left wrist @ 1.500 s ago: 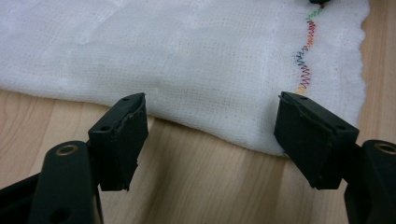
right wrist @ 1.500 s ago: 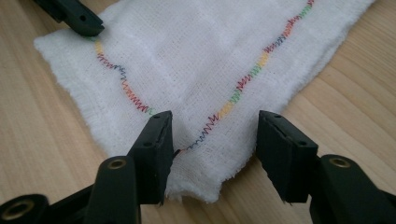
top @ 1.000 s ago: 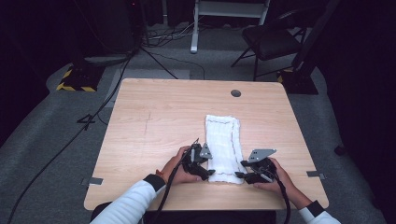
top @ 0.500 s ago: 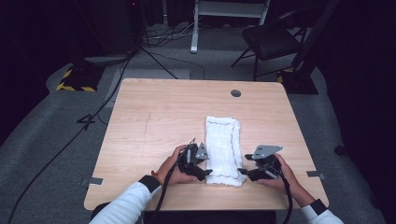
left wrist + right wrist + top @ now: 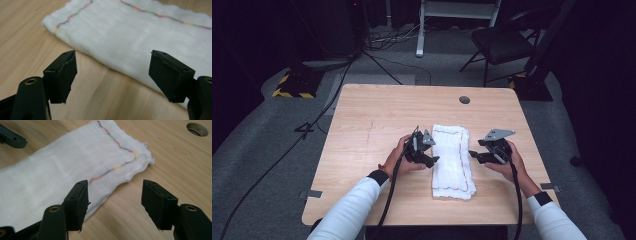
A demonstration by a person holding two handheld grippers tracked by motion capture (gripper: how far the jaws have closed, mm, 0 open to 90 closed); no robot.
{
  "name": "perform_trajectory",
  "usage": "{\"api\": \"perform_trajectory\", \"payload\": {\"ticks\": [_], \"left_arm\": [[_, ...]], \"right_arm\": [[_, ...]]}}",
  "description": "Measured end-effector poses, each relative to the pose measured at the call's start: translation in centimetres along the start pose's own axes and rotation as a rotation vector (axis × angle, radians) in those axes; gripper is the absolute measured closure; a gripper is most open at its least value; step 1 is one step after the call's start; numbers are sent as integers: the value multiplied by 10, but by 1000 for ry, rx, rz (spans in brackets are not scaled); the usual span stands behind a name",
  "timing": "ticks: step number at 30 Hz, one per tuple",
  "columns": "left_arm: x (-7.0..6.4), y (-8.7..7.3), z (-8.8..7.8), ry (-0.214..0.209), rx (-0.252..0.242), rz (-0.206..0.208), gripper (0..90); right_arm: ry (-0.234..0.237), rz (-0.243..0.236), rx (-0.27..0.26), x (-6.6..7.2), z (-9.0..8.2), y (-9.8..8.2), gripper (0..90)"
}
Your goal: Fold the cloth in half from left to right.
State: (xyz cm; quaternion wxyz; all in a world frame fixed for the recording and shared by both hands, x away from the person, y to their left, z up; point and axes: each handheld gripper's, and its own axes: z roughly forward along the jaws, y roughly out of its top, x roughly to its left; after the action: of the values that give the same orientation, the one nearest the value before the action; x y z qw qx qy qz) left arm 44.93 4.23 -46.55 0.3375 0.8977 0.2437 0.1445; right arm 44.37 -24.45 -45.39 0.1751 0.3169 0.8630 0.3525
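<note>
Cloth (image 5: 452, 160): white, with a thin multicolour stitched line (red, blue, green, yellow) near its edges. Surface (image 5: 372, 115): light wood grain, with a dark round hole (image 5: 464, 100). Left tool (image 5: 433, 159) and right tool (image 5: 473, 154): black, each with a grey plate. Sleeves (image 5: 349, 215): white, with black cuffs.

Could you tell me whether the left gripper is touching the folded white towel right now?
Apart. In the left gripper view, the left gripper has its jaws open and bare table shows between its fingertips and the towel edge.
</note>
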Motion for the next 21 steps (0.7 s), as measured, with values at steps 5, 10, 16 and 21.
{"api": "perform_trajectory", "payload": {"ticks": [5,10,16,21], "left_arm": [[24,14,19,34,-16,-64,233],[46,25,41,68,-12,-141,238],[58,27,61,58,-19,-211,237],[68,25,66,48,-33,-278,227]], "right_arm": [[-29,2,10,-10,20,18,393],[-57,52,14,-24,47,32,392],[-68,86,50,-32,68,37,424],[-68,128,74,-41,81,37,430]]}}
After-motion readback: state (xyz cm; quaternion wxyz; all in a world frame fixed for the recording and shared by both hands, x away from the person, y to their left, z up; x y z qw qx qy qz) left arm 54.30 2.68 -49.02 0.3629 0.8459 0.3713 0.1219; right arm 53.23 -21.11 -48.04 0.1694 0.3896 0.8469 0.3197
